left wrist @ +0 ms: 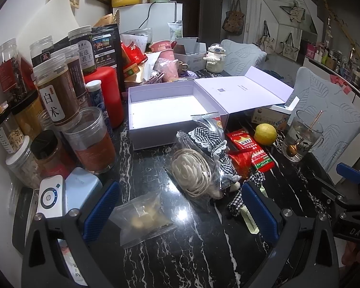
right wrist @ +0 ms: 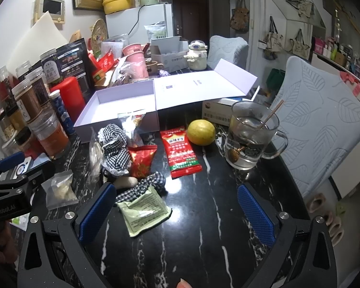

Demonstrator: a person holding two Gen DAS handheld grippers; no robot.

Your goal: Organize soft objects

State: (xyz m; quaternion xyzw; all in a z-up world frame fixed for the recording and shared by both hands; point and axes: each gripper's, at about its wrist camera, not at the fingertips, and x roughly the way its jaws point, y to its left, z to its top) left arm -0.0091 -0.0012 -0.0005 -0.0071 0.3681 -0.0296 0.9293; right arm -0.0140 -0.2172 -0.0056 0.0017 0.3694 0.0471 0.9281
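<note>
An open white box (left wrist: 165,110) (right wrist: 112,105) lies on the black marble table, its lid folded back. In front of it lie a clear bag with a cream coil (left wrist: 192,170), a black-and-white checked cloth (left wrist: 213,141) (right wrist: 115,148), a small clear packet of pale pieces (left wrist: 141,218) (right wrist: 60,189), red snack packets (left wrist: 249,151) (right wrist: 180,151) and a pale green sachet (right wrist: 144,211). My left gripper (left wrist: 180,208) is open, with the small clear packet between its blue pads. My right gripper (right wrist: 177,211) is open over the green sachet.
Jars and a red canister (left wrist: 108,96) crowd the left side. A lemon (left wrist: 265,134) (right wrist: 201,132) and a glass mug with a spoon (right wrist: 249,136) stand at the right. Padded chair backs (right wrist: 324,124) border the table's right edge. Cluttered boxes and cups fill the back.
</note>
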